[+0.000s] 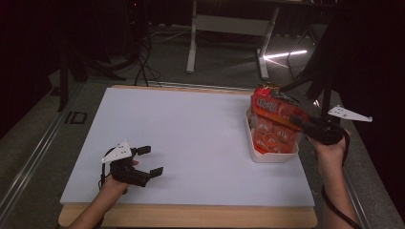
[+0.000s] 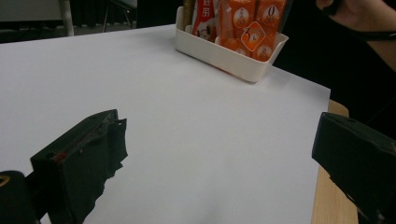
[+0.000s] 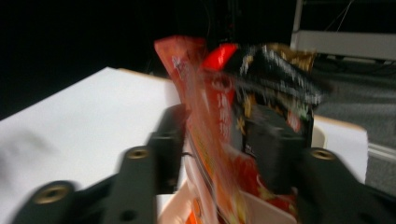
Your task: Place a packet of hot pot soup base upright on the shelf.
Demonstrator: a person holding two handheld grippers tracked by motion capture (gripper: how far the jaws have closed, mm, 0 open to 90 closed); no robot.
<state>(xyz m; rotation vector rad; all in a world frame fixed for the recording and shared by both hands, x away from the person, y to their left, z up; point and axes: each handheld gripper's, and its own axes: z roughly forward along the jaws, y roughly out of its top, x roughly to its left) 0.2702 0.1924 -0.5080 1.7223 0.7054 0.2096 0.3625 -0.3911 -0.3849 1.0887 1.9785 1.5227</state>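
Observation:
A white bin (image 1: 272, 156) of orange snack packs stands at the right edge of the white board (image 1: 191, 133). A red-orange snack packet (image 1: 270, 107) stands tilted over the bin's far end. My right gripper (image 1: 292, 117) reaches it from the right. In the right gripper view the packet (image 3: 210, 121) hangs blurred between the parted jaws of that gripper (image 3: 219, 135), above the bin's rim (image 3: 264, 205), and the pads do not seem to press on it. My left gripper (image 1: 150, 160) rests open near the front left, with nothing between its jaws (image 2: 219, 135). The bin (image 2: 224, 56) shows far off.
The board lies on a wooden table whose front edge (image 1: 191, 217) shows below it. Behind the table stand a white desk frame (image 1: 193, 43) and dark stands with cables on the floor. The bin sits close to the board's right edge.

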